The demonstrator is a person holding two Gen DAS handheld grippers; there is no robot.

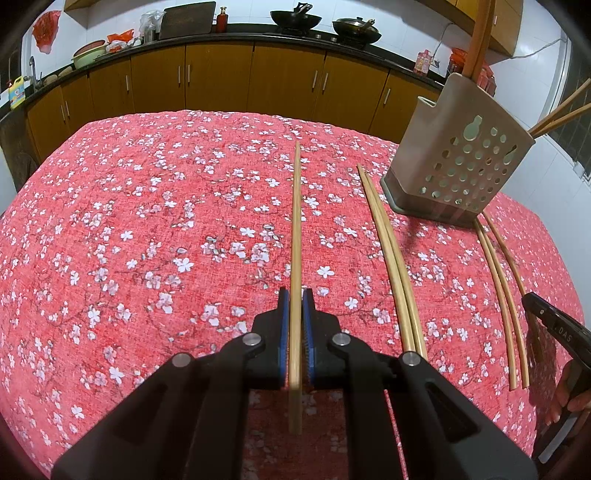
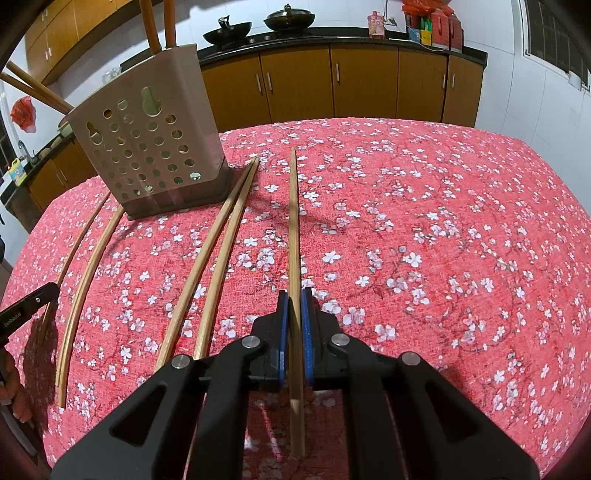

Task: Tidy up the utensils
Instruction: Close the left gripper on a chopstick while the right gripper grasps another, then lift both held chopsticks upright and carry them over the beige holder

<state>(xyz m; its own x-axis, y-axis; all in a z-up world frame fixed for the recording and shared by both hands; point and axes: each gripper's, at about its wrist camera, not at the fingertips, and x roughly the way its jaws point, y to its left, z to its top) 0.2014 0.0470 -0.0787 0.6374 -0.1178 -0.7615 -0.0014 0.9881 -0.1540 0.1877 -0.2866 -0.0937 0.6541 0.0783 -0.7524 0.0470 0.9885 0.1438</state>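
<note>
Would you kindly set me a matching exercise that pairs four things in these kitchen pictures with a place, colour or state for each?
Things
1. holder
2. chopstick in the left gripper
3. woks
4. pair of chopsticks next to the holder

Descriptions
A. on the counter at the back
B. lying loose on the tablecloth
C. beige, with round holes
D. clamped between blue pads

Pairs: 1-C, 2-D, 3-A, 4-B
</note>
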